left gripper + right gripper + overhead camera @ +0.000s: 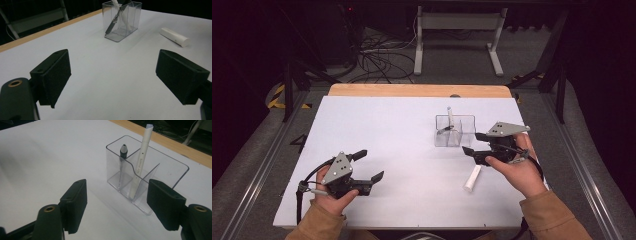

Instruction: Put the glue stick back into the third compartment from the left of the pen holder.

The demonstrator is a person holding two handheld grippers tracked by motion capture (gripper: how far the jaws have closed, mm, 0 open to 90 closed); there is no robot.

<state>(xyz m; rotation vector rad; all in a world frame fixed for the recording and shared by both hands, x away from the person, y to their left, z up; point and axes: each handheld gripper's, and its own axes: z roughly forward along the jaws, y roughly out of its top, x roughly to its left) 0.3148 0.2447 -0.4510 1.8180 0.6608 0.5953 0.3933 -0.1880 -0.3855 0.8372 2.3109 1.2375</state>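
Observation:
A clear plastic pen holder (466, 135) stands on the white table top, right of centre. A white pen (450, 116) and a dark pen (443, 131) lean inside it. A short white cylinder (472, 178) lies on the table in front of the holder. My right gripper (472, 143) is open and empty just right of the holder, jaws pointing at it. The right gripper view shows the holder (172, 172), white pen (141, 162) and dark pen (122, 157) close ahead of the open gripper (117, 205). My left gripper (371, 165) is open and empty at front left, far from the holder (133, 17) and cylinder (175, 37).
The white sheet (387, 130) covers a wooden table whose far edge (412, 90) shows as a tan strip. Beyond it stand a white table frame (457, 35) and loose cables (377, 62) on the floor. Metal rails run along both sides.

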